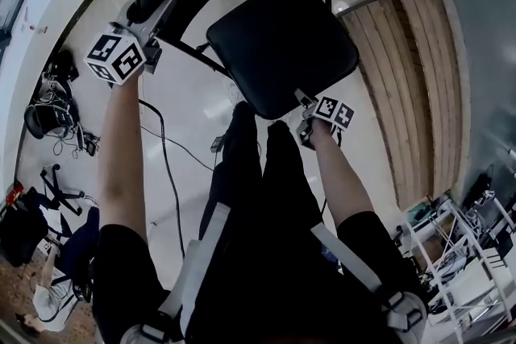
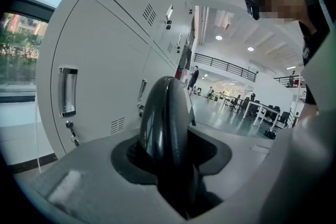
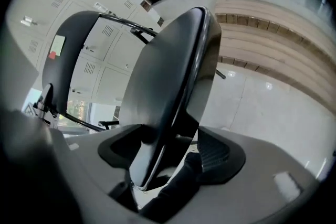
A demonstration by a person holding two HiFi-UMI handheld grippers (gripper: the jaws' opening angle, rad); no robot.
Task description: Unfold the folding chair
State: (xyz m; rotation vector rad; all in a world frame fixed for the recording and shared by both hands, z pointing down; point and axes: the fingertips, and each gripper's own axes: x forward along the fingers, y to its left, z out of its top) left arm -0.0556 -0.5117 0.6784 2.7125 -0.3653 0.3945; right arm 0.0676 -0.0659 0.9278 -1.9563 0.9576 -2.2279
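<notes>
Clearly the left gripper (image 1: 160,12) was clamped on the top edge of the backrest (image 2: 165,113), whose black rim filled the gap between its pads in the left gripper view. The right gripper (image 1: 306,102) stood with its jaws wide apart around the front edge of the seat (image 1: 282,44). In the right gripper view the edge lay against one pad, while the ribbed face of the other showed clear of it, so this was a straddle and not a grip.

The folding chair took up the upper middle of the head view. Its backrest was towards the upper left, its seat was swung away from the backrest, and a black frame tube (image 1: 201,52) ran between them. The seat looked only partly lowered.

To finish the step well, the left hold probably needed to stay firm and keep the backrest from rocking, since it was the only true grip on the chair. The right jaws would best close on the seat edge, or bear down squarely on it, before pressing the seat down until the frame locked. A one-sided push risked the edge slipping out.

The person's legs (image 1: 258,165) stood just below the seat, grey lockers (image 2: 105,60) rose behind the backrest, and a wooden platform (image 1: 411,84) lay at the right.
</notes>
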